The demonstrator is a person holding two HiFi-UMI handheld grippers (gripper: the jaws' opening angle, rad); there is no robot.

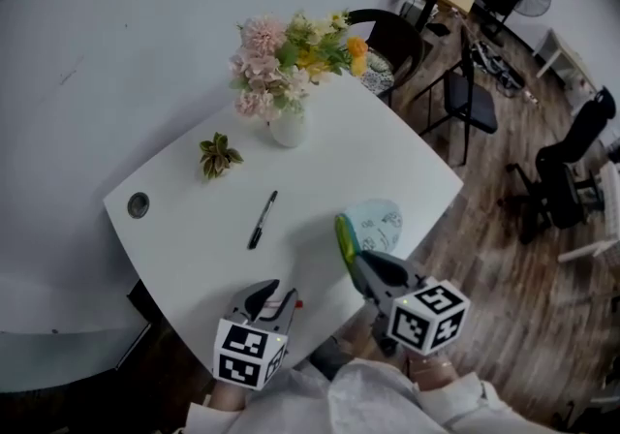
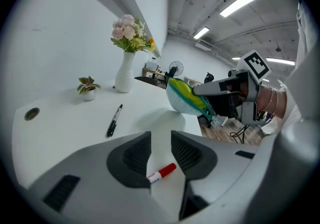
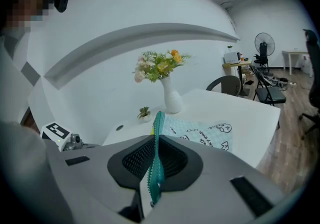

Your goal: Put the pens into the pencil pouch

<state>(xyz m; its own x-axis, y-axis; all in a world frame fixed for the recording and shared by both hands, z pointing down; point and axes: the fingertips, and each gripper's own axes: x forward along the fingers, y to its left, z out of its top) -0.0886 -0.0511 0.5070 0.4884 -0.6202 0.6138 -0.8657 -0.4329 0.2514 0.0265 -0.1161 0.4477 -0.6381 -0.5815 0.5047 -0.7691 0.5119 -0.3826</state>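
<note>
My right gripper point(image 1: 356, 263) is shut on the teal zipper edge of the pale blue pencil pouch point(image 1: 378, 224), which it holds up over the table's right edge with the yellow-green lining point(image 2: 187, 99) showing. In the right gripper view the zipper point(image 3: 156, 160) runs straight between the closed pads. My left gripper point(image 1: 274, 298) hovers at the near table edge, jaws apart. A red-capped pen point(image 2: 164, 172) shows in the gap, its white body hidden behind the left jaw. A black pen point(image 1: 262, 220) lies alone mid-table.
A white vase of flowers point(image 1: 289, 127) and a small potted plant point(image 1: 219, 153) stand at the far side of the white table point(image 1: 194, 229). A cable hole point(image 1: 139, 205) sits at its left corner. Chairs point(image 1: 465, 98) stand on the wooden floor to the right.
</note>
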